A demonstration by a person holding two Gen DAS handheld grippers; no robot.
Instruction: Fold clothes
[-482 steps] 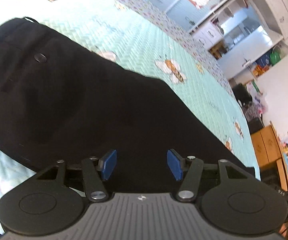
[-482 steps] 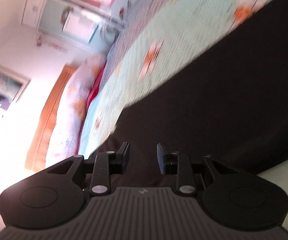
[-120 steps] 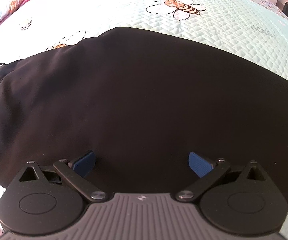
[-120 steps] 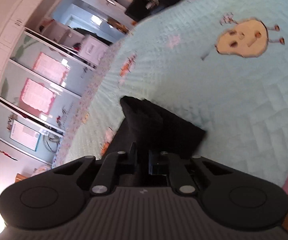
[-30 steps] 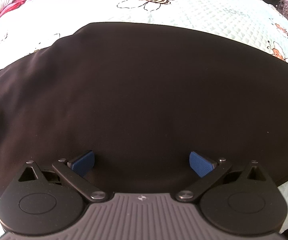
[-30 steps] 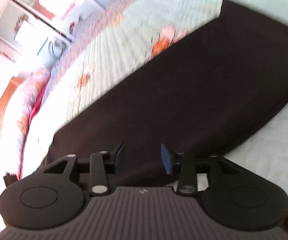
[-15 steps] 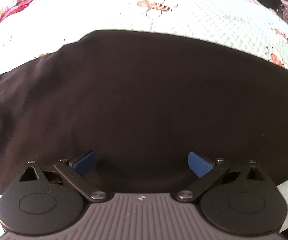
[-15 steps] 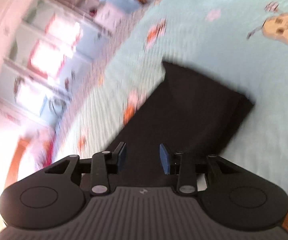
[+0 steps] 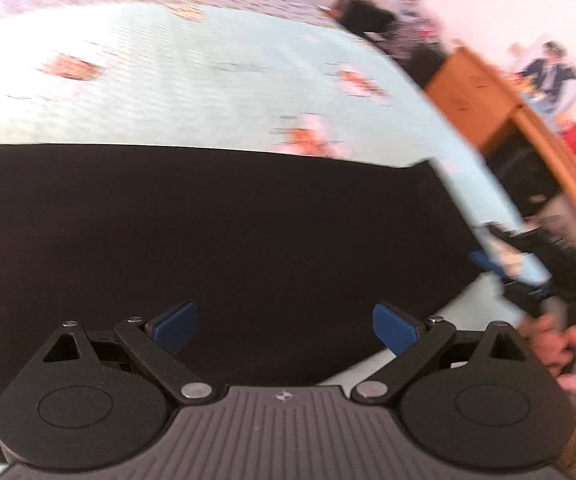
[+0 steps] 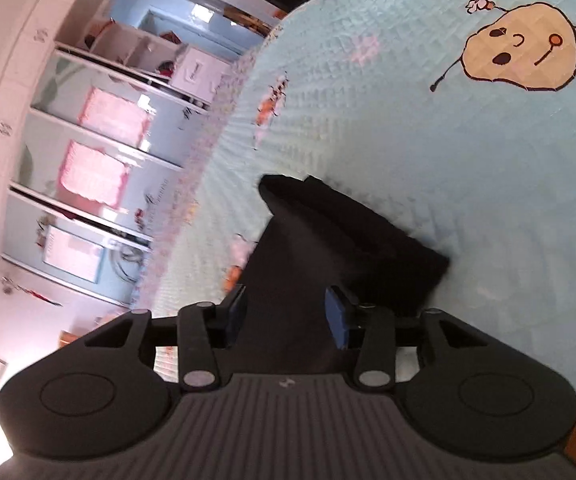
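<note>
A pair of black trousers (image 9: 208, 232) lies flat on the pale green quilted bedspread (image 9: 192, 76). My left gripper (image 9: 284, 326) hovers over the trousers' near edge, wide open, blue pads apart with only cloth below. In the right wrist view the leg end of the trousers (image 10: 351, 236) lies ahead, its hem folded in a thick layer. My right gripper (image 10: 286, 312) is open over that leg, nothing pinched between its blue pads. A hand (image 9: 567, 352) on the other gripper's handle shows at the left view's right edge.
The bedspread (image 10: 447, 128) carries bee prints and a cartoon potato figure (image 10: 523, 54). A wooden cabinet (image 9: 483, 100) stands beyond the bed's far side. Wardrobe doors with pink panels (image 10: 100, 152) line the wall. The bed edge drops off near the trousers' right end.
The left view has swung right, from the trousers' middle toward the leg end and bed edge. The right gripper has closed in on the leg end and stays open.
</note>
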